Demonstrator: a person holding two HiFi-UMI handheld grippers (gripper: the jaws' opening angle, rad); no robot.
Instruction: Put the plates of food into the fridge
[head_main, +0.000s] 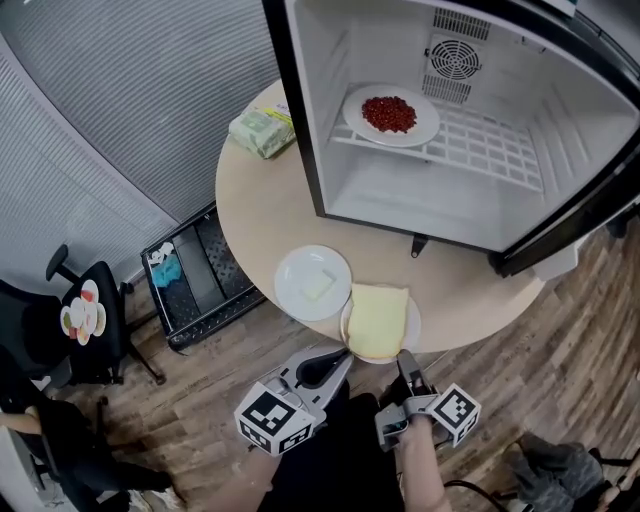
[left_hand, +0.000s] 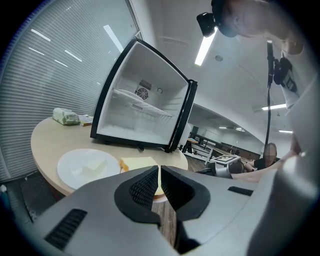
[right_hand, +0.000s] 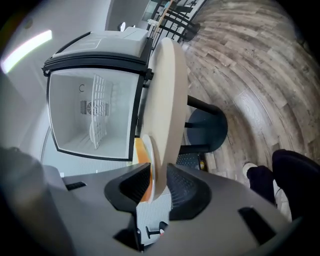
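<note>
I had the right tongs (right_hand: 157, 170) released astride the toast plate (head_main: 411, 322) rim and table (head_main: 260, 215) edge. The left tongs (left_hand: 159, 171), clenched empty, hung near. The fridge (head_main: 330, 110) stood open above a wood floor (head_main: 565, 330).

Table (head_main: 258, 205) with fridge (head_main: 400, 195), bread plate (head_main: 414, 326), white plate (head_main: 294, 270), packet (head_main: 262, 131)

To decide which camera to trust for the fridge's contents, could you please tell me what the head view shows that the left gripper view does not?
Only the head view shows the plate of red food inside the fridge and a black chair. Only the left gripper view shows the ceiling lights and, close up, the left gripper with jaws together and nothing between them. Both show the open fridge, the round table, the white plate, the plate with the yellow slab and the green packet.
</note>
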